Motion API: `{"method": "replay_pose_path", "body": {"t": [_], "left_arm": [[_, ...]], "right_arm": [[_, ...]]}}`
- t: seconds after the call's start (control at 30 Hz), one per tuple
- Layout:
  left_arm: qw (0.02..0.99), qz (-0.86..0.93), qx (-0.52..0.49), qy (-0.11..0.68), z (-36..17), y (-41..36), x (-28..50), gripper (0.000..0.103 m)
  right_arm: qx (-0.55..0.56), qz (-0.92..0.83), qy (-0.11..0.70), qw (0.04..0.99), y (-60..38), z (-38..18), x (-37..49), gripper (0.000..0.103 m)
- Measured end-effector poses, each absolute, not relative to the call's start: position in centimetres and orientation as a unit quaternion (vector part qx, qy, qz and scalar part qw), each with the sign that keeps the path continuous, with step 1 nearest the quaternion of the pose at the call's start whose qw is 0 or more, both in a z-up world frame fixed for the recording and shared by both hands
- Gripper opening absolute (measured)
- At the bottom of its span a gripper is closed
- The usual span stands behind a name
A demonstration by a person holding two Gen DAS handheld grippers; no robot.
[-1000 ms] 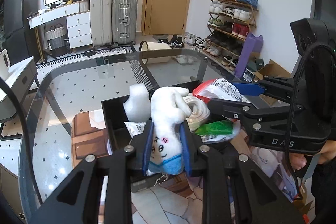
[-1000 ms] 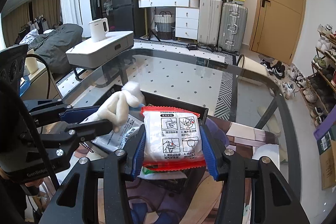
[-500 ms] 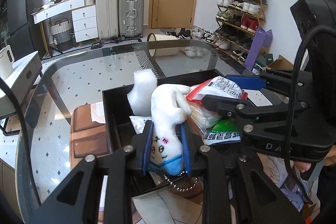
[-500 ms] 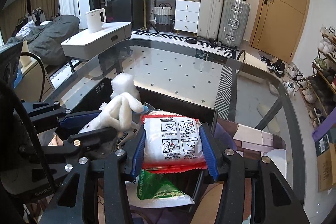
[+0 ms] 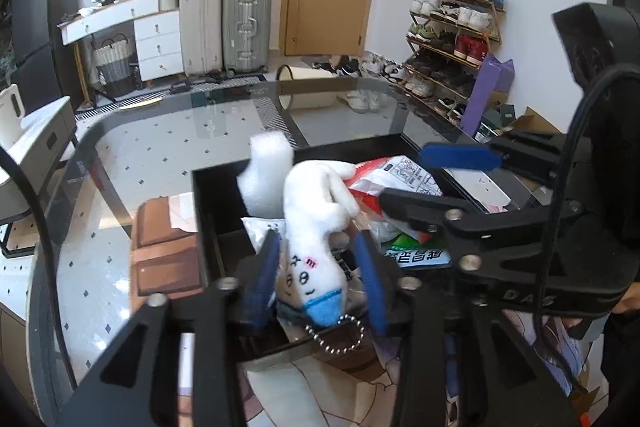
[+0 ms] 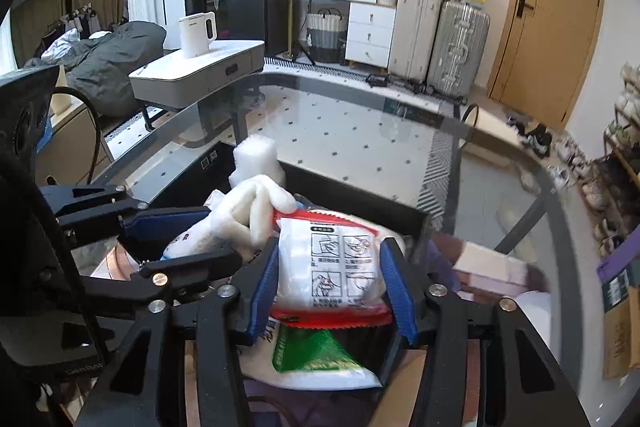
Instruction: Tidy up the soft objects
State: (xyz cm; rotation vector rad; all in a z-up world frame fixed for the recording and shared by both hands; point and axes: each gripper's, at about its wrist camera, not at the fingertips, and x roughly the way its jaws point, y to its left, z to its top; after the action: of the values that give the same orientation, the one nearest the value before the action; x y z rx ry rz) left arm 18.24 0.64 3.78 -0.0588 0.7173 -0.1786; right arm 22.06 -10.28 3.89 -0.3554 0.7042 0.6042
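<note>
Now both loads hang over the black open-topped box [image 5: 218, 203]: left tool [image 5: 318, 263] loosely straddles the white plush keychain toy [image 5: 316, 227] — right tool [image 6: 330, 273] grips the red-edged white packet [image 6: 330, 267]. Lower first, then spread wide; packet sits at 3 o'clock of the toy.

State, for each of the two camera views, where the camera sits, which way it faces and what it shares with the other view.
Left wrist: sits behind the left gripper, facing the door wall across the glass table; its jaws flank the plush toy; the right gripper enters from the right.
Right wrist: sits behind the right gripper, facing the suitcases; jaws grip the red-edged packet; the left gripper shows left.
Shared: black tray, toy, packet.
</note>
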Motion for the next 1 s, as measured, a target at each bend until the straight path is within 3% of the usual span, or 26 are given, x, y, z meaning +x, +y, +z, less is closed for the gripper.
{"method": "replay_pose_path", "body": {"t": [0.03, 0.1, 0.23, 0.3, 0.33, 0.37, 0.63, 1.0], "left_arm": [[0.934, -0.084, -0.033, 0.347, 4.0, 0.8, 17.9, 0.056], [0.934, -0.090, -0.050, 0.343, 4.3, 1.2, 17.4, 0.056], [0.940, -0.075, -0.046, 0.330, 5.1, 1.5, 15.8, 0.061], [0.943, -0.069, -0.044, 0.321, 5.4, 1.8, 14.8, 0.081], [0.948, -0.062, -0.045, 0.308, 5.8, 1.9, 13.9, 0.095], [0.952, -0.058, -0.045, 0.298, 6.0, 2.0, 13.3, 0.102], [0.970, -0.021, -0.042, 0.240, 6.3, 2.9, 8.9, 0.103], [0.970, 0.006, -0.055, 0.236, 3.7, 3.6, 7.7, 0.103]], "right_arm": [[-0.171, 0.284, 0.333, 0.883, -10.7, 4.1, 21.8, 0.066], [-0.161, 0.268, 0.321, 0.894, -11.9, 4.9, 21.4, 0.086], [-0.121, 0.277, 0.316, 0.899, -14.4, 5.8, 20.2, 0.102], [-0.110, 0.282, 0.307, 0.902, -15.2, 6.1, 19.4, 0.102], [-0.106, 0.285, 0.301, 0.904, -15.4, 6.1, 18.9, 0.102], [-0.100, 0.292, 0.294, 0.905, -15.8, 6.2, 18.2, 0.103], [-0.079, 0.309, 0.260, 0.912, -17.2, 5.7, 13.8, 0.103], [-0.058, 0.315, 0.227, 0.920, -17.2, 4.6, 11.4, 0.103]]}}
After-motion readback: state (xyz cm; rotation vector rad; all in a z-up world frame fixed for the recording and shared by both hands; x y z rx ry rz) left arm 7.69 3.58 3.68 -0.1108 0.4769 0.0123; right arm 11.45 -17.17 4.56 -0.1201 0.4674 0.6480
